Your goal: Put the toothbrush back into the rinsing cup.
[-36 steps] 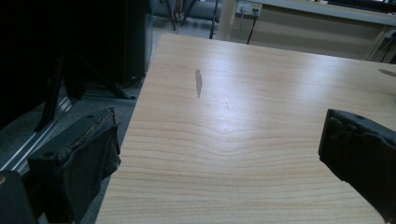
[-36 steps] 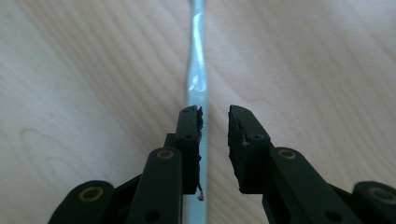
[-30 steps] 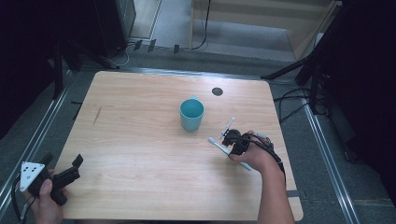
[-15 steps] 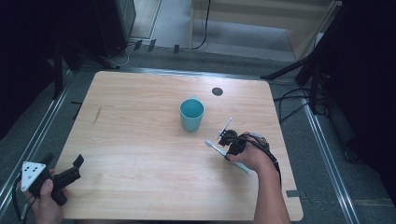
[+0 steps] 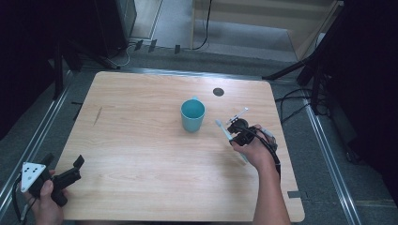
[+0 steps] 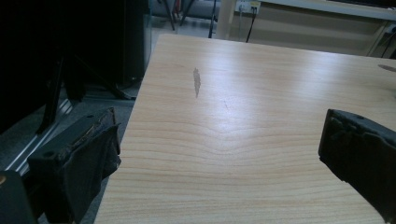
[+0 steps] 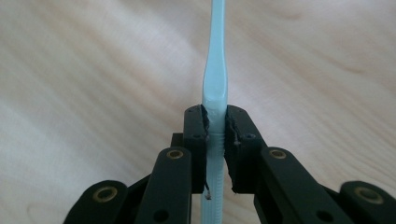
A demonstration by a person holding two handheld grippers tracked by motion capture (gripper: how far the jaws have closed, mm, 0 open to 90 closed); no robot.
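The right gripper (image 5: 237, 133) is clamping its jaws on a pale blue toothbrush (image 7: 214, 88), whose long axis is running straight out between them, head pointing toward the teal cup (image 5: 192, 115) just beyond. The cup is standing upright; I cannot tell its contents. The left gripper (image 5: 65, 176) is resting at the wooden desk's (image 5: 141, 140) near-left corner, jaws apart. Grey floor is lying beyond.

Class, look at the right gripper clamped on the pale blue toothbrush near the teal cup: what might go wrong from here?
The right gripper pinches the pale blue plastic toothbrush on a narrow stretch of handle, so it may pivot or slip. The teal cup stands close by, and a swing could tip it.
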